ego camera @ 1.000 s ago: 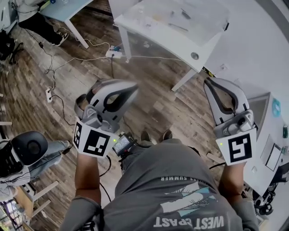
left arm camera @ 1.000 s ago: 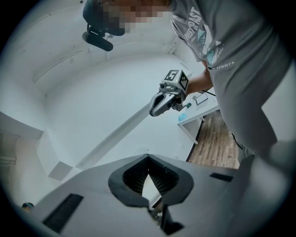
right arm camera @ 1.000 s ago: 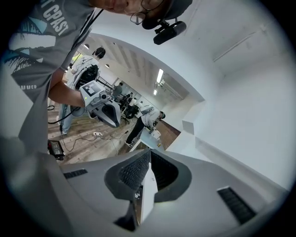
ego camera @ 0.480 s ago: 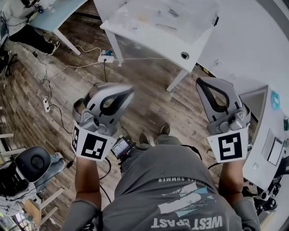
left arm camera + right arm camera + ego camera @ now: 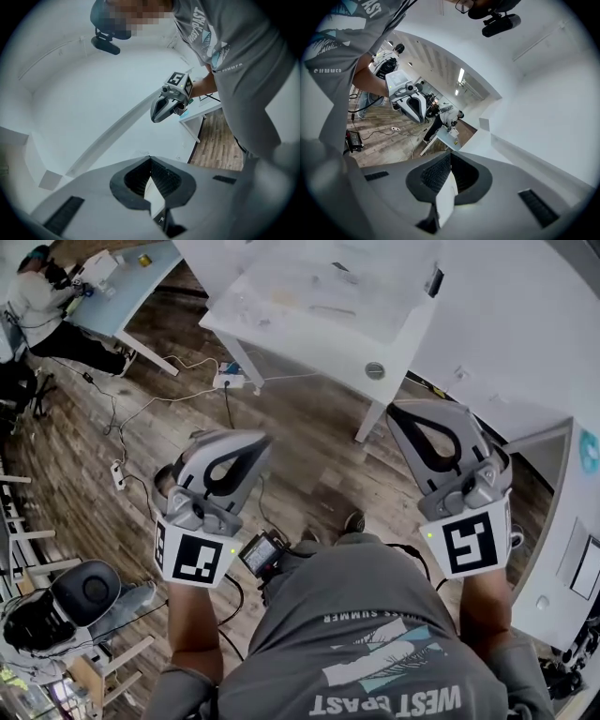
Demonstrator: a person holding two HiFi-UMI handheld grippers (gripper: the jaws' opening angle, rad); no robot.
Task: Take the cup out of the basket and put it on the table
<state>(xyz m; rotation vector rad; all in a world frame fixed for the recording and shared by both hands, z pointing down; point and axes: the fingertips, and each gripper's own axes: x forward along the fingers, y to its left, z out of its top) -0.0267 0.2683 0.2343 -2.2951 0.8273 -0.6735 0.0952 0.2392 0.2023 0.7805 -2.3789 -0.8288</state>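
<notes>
No cup and no basket shows in any view. In the head view my left gripper point(image 5: 253, 442) and my right gripper point(image 5: 405, 418) are held out over the wooden floor, in front of the person's grey shirt. Both are shut, with nothing between the jaws. The left gripper view has its jaws point(image 5: 150, 160) meeting at the tips, pointing at a white wall, with the right gripper point(image 5: 171, 96) across from it. The right gripper view has its jaws point(image 5: 450, 157) closed too, and the left gripper point(image 5: 407, 96) beyond them.
A white table point(image 5: 319, 296) with a few small items stands ahead. A pale blue table point(image 5: 122, 277) with a seated person point(image 5: 42, 306) is at the far left. Cables and a power strip point(image 5: 230, 381) lie on the floor. A black chair point(image 5: 84, 592) is lower left, white furniture point(image 5: 567, 521) at right.
The head view has shifted, so the white table lies lower and nearer in the frame. The right gripper sits a little higher in the frame. Both grippers stay shut.
</notes>
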